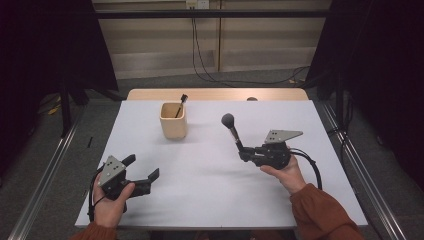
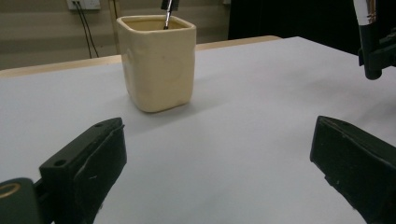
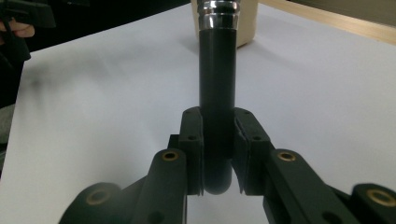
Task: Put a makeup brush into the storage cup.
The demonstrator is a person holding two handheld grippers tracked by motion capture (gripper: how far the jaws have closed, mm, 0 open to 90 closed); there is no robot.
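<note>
A cream square cup (image 1: 173, 120) stands on the white table (image 1: 215, 190) toward the back left, with a thin black brush (image 1: 180, 104) leaning in it. My right gripper (image 1: 243, 153) is shut on the black handle of a makeup brush (image 1: 232, 129), whose round dark head points up and away toward the cup. In the right gripper view both pads clamp the brush handle (image 3: 216, 98) below its chrome ferrule. My left gripper (image 1: 144, 167) rests near the front left with its jaws wide apart and nothing between them. In the left gripper view the cup (image 2: 157, 63) stands ahead.
The table's wooden back edge (image 1: 217, 94) borders a floor with trailing black cables (image 1: 210, 75). Metal rails (image 1: 350, 150) run along both sides of the table. The held brush handle (image 2: 369, 32) hangs at the upper right of the left gripper view.
</note>
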